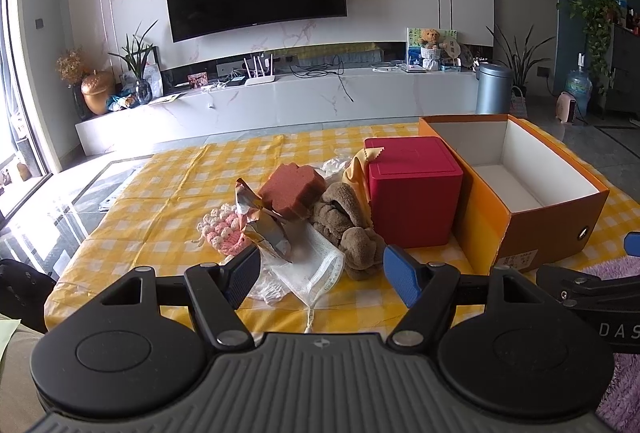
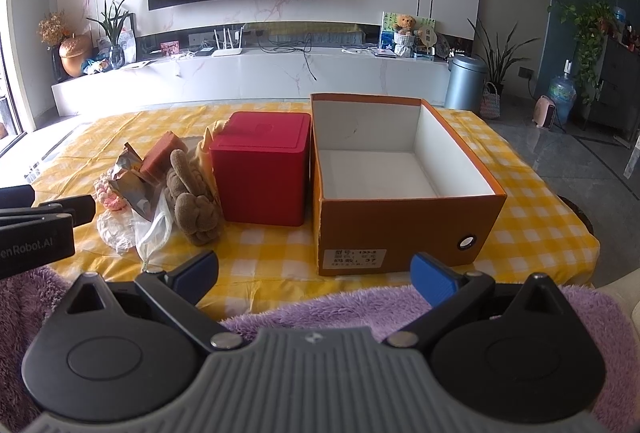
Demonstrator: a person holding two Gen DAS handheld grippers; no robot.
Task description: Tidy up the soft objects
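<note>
The desk [image 2: 532,221] is covered with a yellow and white checked cloth [image 1: 168,201]. On its right part an orange cardboard box [image 2: 400,225] is placed, open at the top, with white inner walls and nothing seen inside. Just beside it on the left, a red cube-shaped box [image 2: 262,181] with a closed lid is standing.

The soft objects are gathered in a pile left of the red box: a brown plush piece [image 1: 348,229], a reddish-brown sponge [image 1: 294,191], a pink and white crocheted piece [image 1: 222,229], a crumpled foil wrapper [image 1: 262,225], a white mesh bag [image 1: 316,265] and a yellow cloth [image 1: 358,173] which is pressed against the red box.

The left gripper [image 1: 322,275] is held low before this pile, its fingers [image 1: 402,275] spread apart and grasping nothing. The right gripper [image 2: 316,273] is held before the orange box, over a purple fluffy fabric [image 2: 320,309], its fingers [image 2: 434,279] also released and empty.
</note>
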